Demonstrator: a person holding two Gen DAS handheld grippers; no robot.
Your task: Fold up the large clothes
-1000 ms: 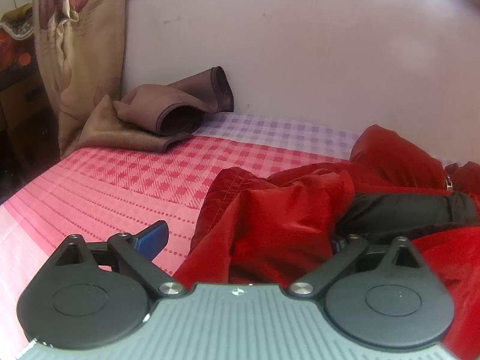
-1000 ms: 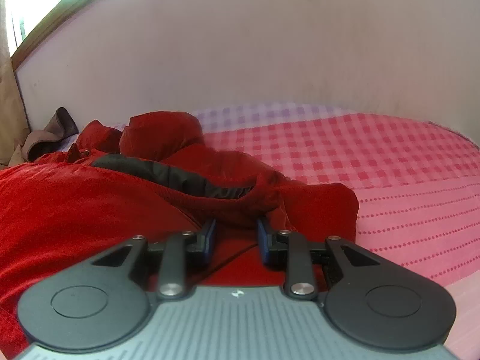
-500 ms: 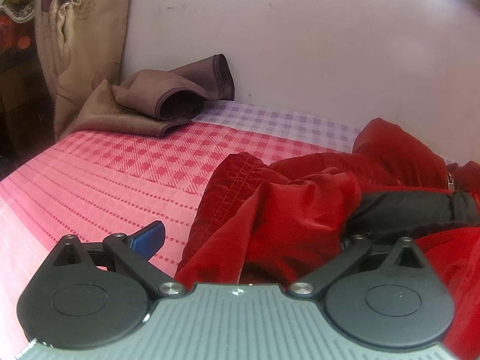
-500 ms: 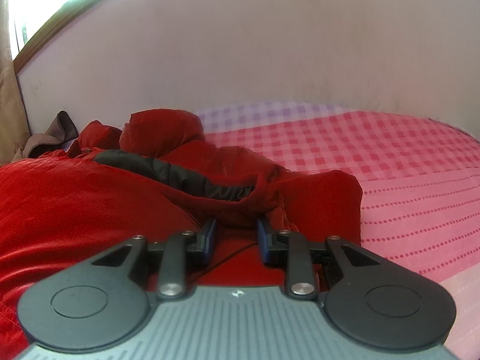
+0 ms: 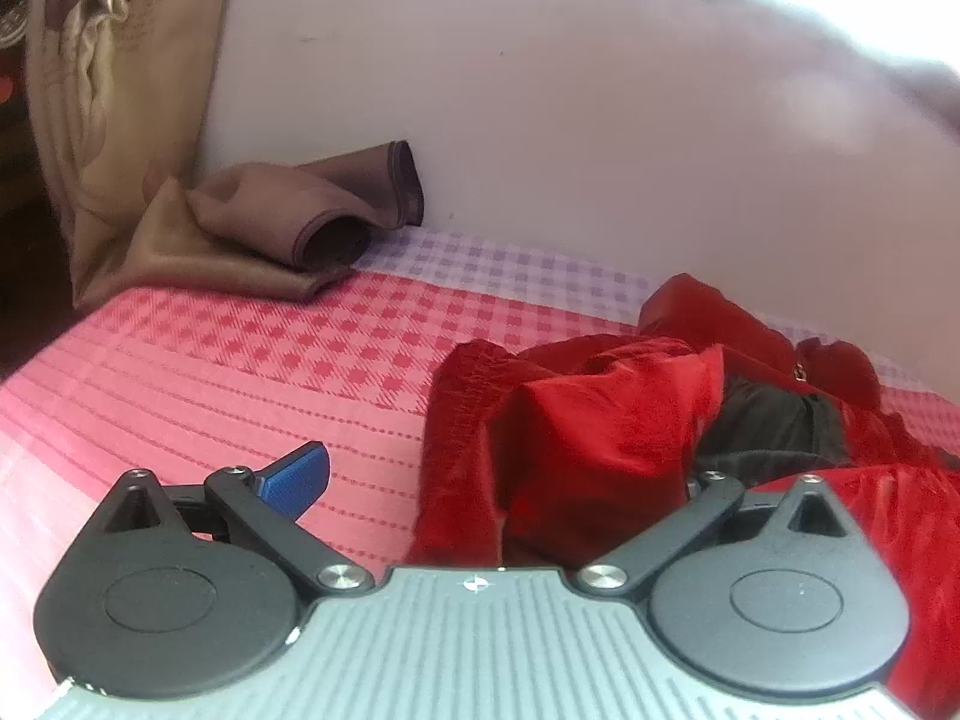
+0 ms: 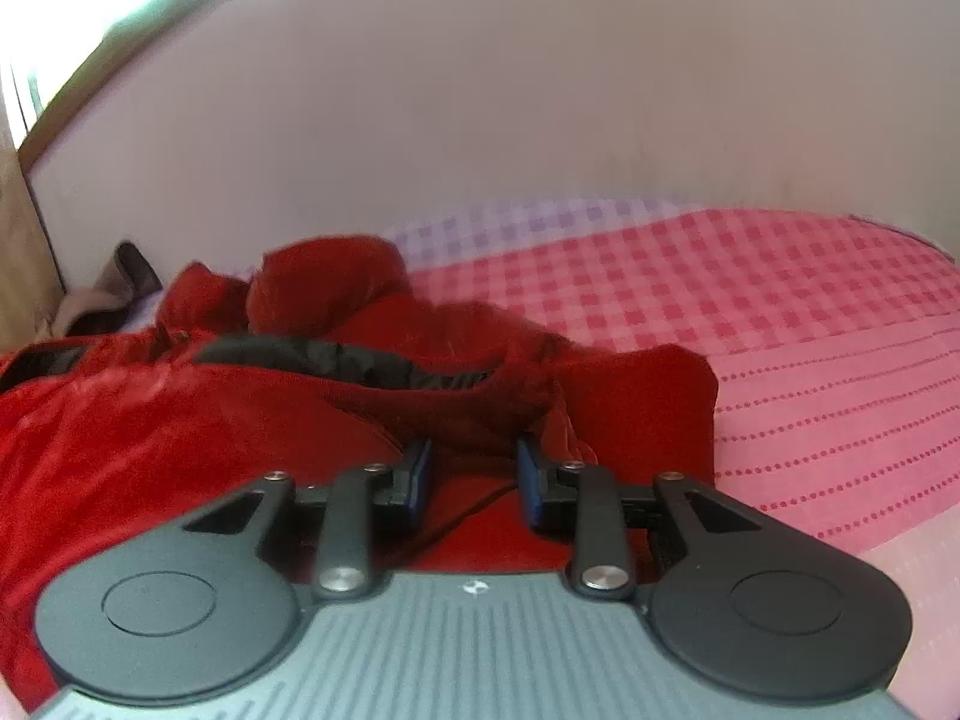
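Note:
A red jacket [image 5: 600, 432] with a black lining [image 5: 762, 426] lies crumpled on the pink checked bed [image 5: 270, 372]. My left gripper [image 5: 501, 468] is open wide. Its blue left pad [image 5: 294, 480] hangs free over the sheet, and a hanging fold of the jacket hides the right pad. In the right wrist view the jacket [image 6: 180, 450] fills the left half, its lining [image 6: 360, 360] showing as a dark band. My right gripper [image 6: 474, 462] has a bunch of red fabric between its blue pads [image 6: 531, 480], and its jaws are opening slightly.
A brown rolled cloth [image 5: 288, 222] lies at the bed's far left corner, against the pale wall [image 5: 600, 120]. A patterned tan curtain [image 5: 120, 90] hangs at the left edge. Bare pink sheet [image 6: 780, 300] stretches to the right of the jacket.
The left gripper has lifted and drawn back, so the jacket fold sits farther away and lower in its view. The right wrist view stays almost the same, with the pads a touch wider apart.

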